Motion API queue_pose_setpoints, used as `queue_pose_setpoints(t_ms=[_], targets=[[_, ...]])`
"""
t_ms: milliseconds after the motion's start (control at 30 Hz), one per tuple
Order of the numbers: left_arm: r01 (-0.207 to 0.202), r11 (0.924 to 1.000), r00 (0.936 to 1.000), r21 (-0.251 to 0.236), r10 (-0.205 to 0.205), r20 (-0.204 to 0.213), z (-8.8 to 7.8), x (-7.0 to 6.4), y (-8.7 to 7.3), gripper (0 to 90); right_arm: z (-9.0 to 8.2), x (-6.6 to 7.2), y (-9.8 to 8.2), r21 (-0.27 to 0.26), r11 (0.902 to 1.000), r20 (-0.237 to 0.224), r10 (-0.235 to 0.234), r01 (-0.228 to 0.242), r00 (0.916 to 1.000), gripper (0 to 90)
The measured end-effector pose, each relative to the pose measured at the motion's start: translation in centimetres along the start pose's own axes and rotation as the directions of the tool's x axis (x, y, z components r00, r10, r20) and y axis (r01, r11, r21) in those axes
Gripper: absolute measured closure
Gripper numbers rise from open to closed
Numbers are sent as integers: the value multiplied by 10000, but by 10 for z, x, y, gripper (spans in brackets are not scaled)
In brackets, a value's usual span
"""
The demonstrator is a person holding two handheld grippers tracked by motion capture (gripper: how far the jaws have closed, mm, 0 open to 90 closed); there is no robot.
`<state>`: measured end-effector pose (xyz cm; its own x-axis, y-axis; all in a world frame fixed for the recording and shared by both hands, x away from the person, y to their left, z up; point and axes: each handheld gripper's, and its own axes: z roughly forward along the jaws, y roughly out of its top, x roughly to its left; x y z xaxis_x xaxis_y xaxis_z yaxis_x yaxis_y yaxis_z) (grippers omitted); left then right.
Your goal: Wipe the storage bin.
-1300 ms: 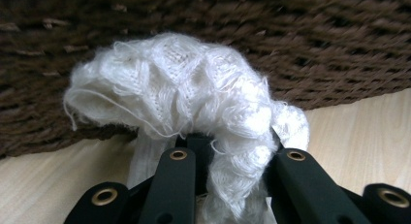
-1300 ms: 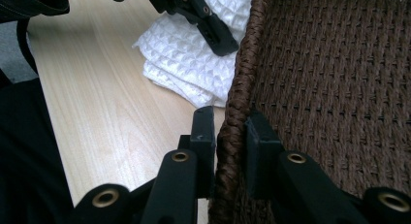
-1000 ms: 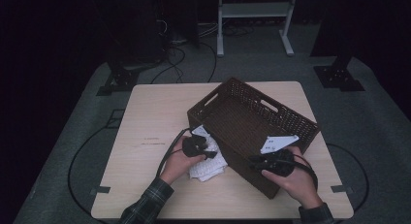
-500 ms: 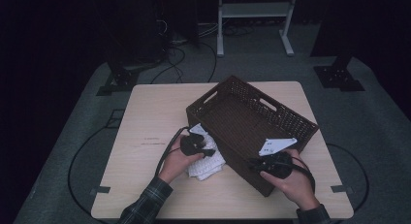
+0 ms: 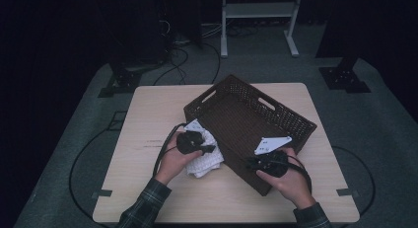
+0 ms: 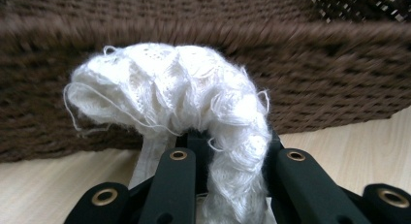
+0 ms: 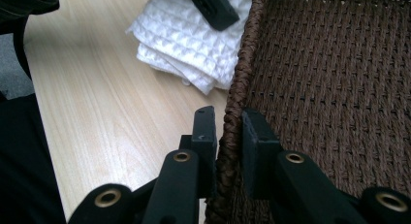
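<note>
A dark brown woven basket (image 5: pixel 231 82) stands at an angle on the wooden table (image 5: pixel 157 114). A folded white waffle towel (image 5: pixel 204 161) lies against its left wall. My left gripper (image 5: pixel 211 149) is shut on a bunched fold of the towel (image 6: pixel 194 88), held up in front of the basket wall (image 6: pixel 315 78). My right gripper (image 5: pixel 252 164) sits at the basket's near corner. Its jaws have just been closing and now pinch the braided rim (image 7: pixel 240 73), one pad outside and one inside. The right gripper (image 7: pixel 228 120) view also shows the towel (image 7: pixel 189 40) on the table.
The basket's inside (image 7: pixel 339 88) holds nothing that I can see. Bare tabletop (image 7: pixel 106 112) stretches to the left of the towel and toward the near edge. A person's plaid sleeves (image 5: pixel 143 208) come in from the bottom. Dark floor with cables and a white stand (image 5: pixel 259 11) lies beyond.
My left gripper has risen a little with the towel's fold in it. The right hand has shifted slightly left along the basket's near rim.
</note>
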<state>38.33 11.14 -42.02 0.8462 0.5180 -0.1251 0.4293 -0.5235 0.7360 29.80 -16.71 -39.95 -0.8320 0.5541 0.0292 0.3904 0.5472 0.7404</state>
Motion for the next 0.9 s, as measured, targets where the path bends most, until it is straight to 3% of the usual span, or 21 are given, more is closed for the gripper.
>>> queue_pose_setpoints(t_ms=[200, 367, 633, 900], targets=[[-34, 9994, 10000, -340, 32, -53, -10, -1, 4, 758, 3, -1, 3, 31, 10000, -44, -31, 31, 10000, 767], [-35, 9995, 9999, -319, 32, -99, -10, 0, 3, 758, 6, -2, 7, 97, 9998, -86, -147, 148, 9999, 763], [151, 9999, 9999, -42, -152, -35, 3, 4, -4, 756, 7, -4, 7, 41, 10000, -227, -49, 50, 9997, 762], [83, 9968, 10000, 795, -80, -42, 20, 7, -13, 754, 7, -4, 6, 8, 10000, -272, -6, 7, 9996, 761]])
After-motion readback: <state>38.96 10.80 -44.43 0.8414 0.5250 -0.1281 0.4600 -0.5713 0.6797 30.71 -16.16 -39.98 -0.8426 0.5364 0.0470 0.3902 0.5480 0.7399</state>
